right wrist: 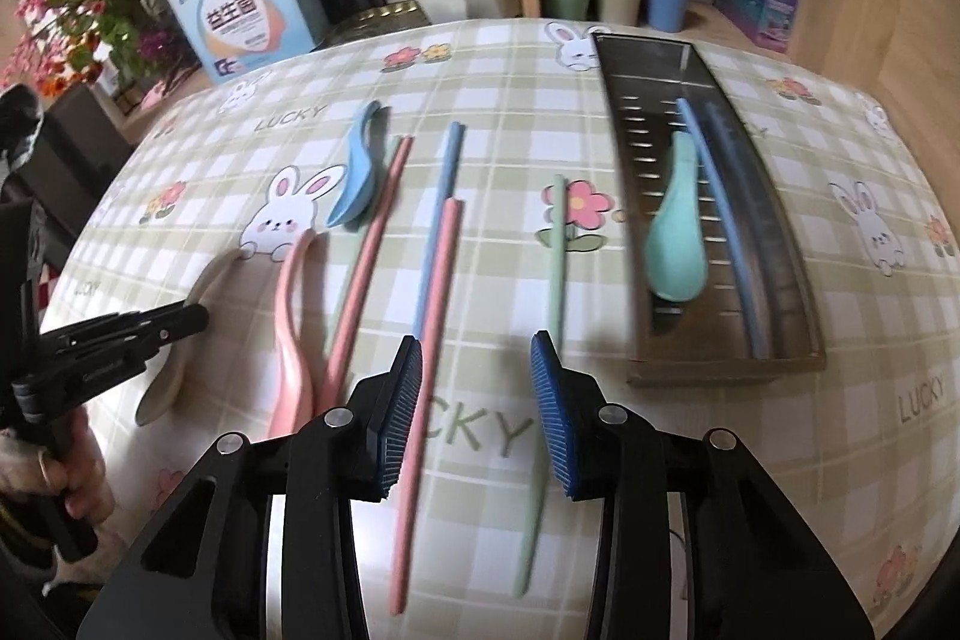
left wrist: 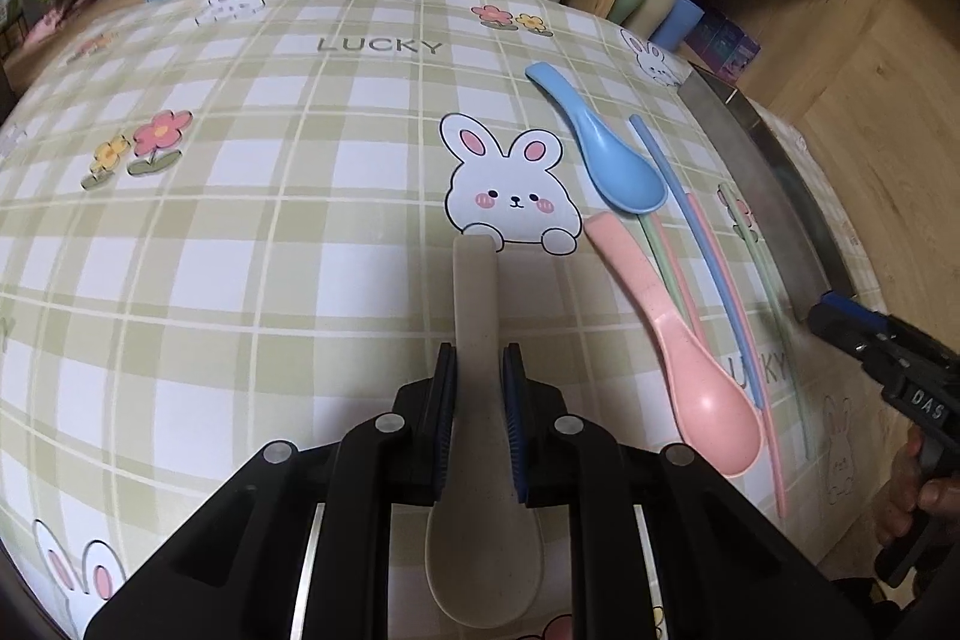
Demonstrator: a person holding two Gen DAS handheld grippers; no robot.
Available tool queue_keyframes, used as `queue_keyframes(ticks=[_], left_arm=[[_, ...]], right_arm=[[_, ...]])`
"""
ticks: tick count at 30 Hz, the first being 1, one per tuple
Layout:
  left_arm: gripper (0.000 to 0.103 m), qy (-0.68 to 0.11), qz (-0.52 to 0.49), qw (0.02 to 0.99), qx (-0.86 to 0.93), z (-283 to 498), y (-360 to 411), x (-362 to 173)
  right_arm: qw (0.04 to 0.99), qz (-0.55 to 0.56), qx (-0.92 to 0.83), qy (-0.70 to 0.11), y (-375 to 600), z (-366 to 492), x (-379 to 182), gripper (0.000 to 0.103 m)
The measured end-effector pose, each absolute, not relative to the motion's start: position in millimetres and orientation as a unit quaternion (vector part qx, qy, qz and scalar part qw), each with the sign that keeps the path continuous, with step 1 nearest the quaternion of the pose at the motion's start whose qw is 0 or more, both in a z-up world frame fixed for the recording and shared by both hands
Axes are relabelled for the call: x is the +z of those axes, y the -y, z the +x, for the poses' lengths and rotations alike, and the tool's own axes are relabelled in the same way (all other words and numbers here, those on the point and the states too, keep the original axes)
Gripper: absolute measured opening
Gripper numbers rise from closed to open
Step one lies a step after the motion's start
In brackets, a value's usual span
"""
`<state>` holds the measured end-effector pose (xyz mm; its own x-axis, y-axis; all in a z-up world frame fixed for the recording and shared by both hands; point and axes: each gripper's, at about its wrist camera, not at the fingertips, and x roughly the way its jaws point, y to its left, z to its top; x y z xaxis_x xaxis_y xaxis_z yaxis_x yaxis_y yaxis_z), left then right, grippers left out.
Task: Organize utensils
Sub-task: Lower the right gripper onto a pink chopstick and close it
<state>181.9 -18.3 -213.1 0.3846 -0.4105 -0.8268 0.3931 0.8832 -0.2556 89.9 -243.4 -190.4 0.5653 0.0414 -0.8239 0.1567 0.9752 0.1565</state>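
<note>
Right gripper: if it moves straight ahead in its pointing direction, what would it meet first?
Probably the tablecloth between the pink chopstick and green chopstick; the right gripper points there, though depth is unclear.

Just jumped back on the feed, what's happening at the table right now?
A person is sorting pastel utensils with two handheld grippers. The left gripper is shut on the handle of the beige spoon. The right gripper is open over a pink chopstick and a green chopstick, gripping neither. The metal tray already holds a teal spoon and a blue chopstick. A blue spoon and a pink spoon are on the tablecloth.
</note>
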Motion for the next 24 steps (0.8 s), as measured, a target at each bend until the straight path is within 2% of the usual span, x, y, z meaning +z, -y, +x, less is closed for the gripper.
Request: queue_keyframes(ticks=[1, 7, 15, 24], left_arm=[[0.015, -0.498, -0.007, 0.833, -0.242, 181.5, 18.7, -213.1], [0.016, -0.492, -0.009, 0.835, -0.248, 179.8, 17.1, -214.1], [0.015, -0.489, -0.012, 0.835, -0.253, 179.0, 14.7, -215.1], [0.015, -0.486, -0.011, 0.837, -0.251, 180.1, 14.7, -214.9]], right_arm=[[0.877, 0.104, -0.028, -0.468, 241.9, 93.5, -191.9, 0.029], [0.870, 0.084, -0.020, -0.485, 232.3, 113.7, -204.6, 0.016], [0.860, 0.078, -0.024, -0.504, 226.3, 127.1, -220.3, 0.011], [0.858, 0.070, -0.050, -0.506, 235.6, 125.3, -220.7, 0.011]])
